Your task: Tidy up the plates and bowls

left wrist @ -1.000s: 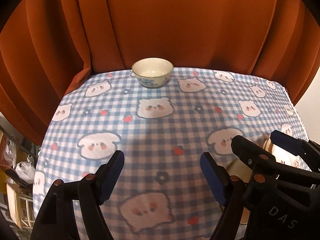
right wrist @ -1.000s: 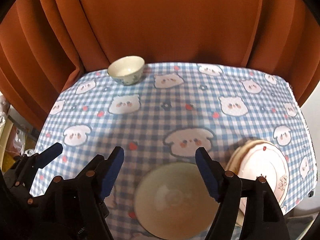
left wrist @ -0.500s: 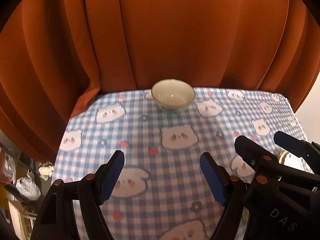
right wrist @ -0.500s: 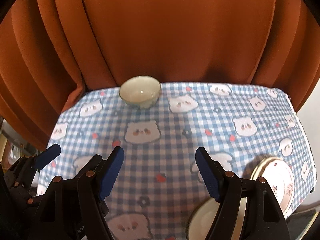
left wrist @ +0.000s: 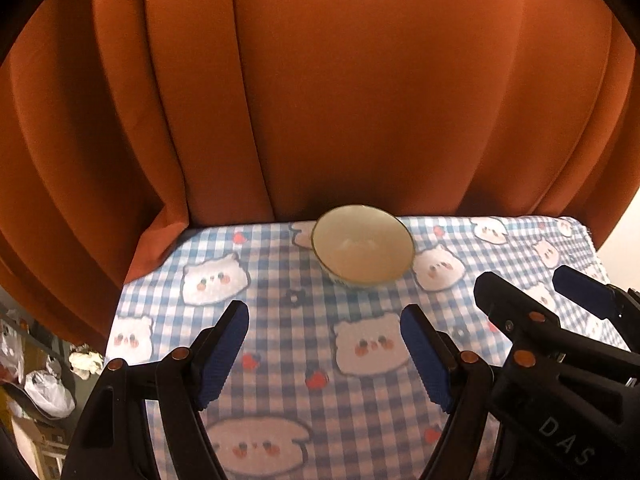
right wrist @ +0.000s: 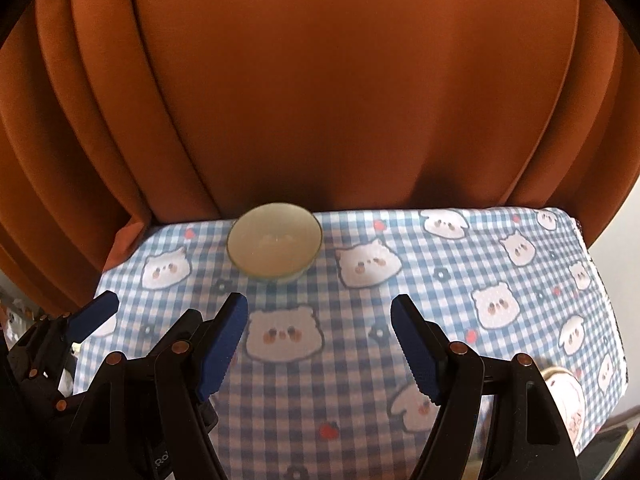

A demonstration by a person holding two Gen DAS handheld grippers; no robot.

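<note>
While both grippers hang over the gingham tablecloth (left wrist: 288, 364) with nothing between their blue pads, the small cream bowl (left wrist: 362, 246) sits upright at the far edge of the table, right against the foot of the rust-orange curtain (left wrist: 360, 100).

The left gripper (left wrist: 326, 350) has its jaws apart and empty. From its camera the bowl lies straight ahead and a touch to the right of the midline between the jaws, well apart from the tips. The right gripper (right wrist: 318, 344) also has its jaws apart and empty, and it shows in the left view just to the right. From the right camera the bowl (right wrist: 274, 242) lies ahead and off to the left, beyond the left pad.

So the bowl lines up better with the left gripper, which looks the nearer one for a reach forward. Being round, the bowl has no long axis to match; a jaw over the rim would do.

A patterned plate (right wrist: 568, 404) peeks in at the near right edge of the table, behind the right jaw.
</note>
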